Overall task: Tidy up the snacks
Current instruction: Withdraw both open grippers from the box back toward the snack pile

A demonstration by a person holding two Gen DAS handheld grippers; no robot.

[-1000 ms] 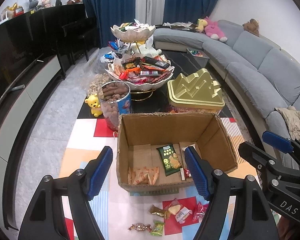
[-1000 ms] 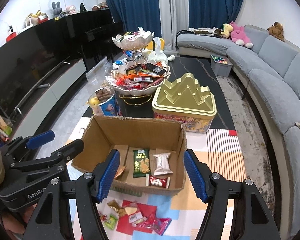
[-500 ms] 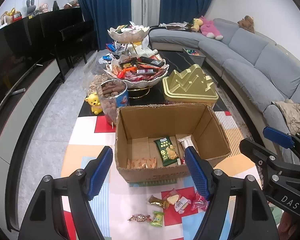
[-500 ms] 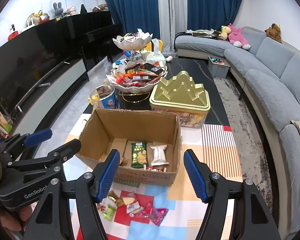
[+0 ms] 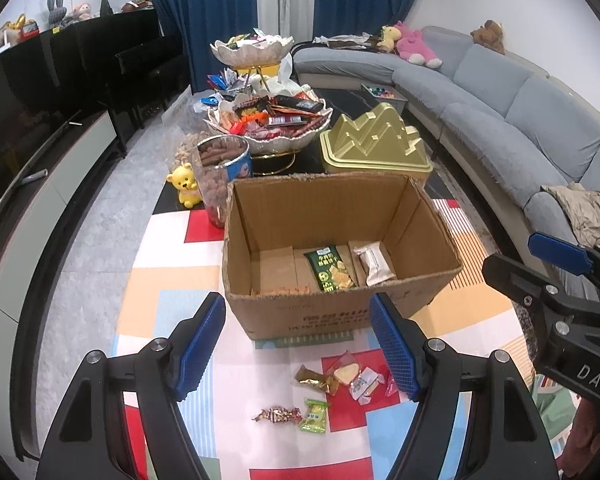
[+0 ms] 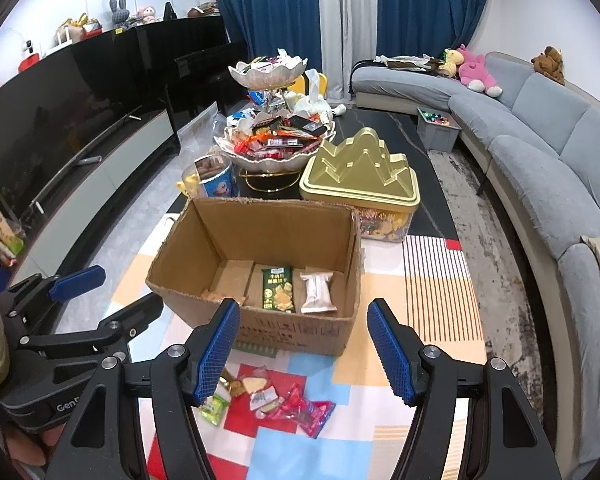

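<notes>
An open cardboard box stands on a colourful patterned mat. Inside lie a green snack packet, a white wrapped bar and orange packets. Several loose candies lie on the mat in front of the box. My left gripper hangs open and empty above them. My right gripper is also open and empty, over the box's front edge, and shows at the right of the left wrist view.
Behind the box stand a gold mountain-shaped tin, a two-tier bowl stand heaped with snacks, a tub of nuts and a yellow bear figure. A grey sofa curves along the right; a dark TV unit runs along the left.
Both grippers have drawn back from the box and slightly down. The box now sits further up in both views and more of the loose candies show. Jaws unchanged.
</notes>
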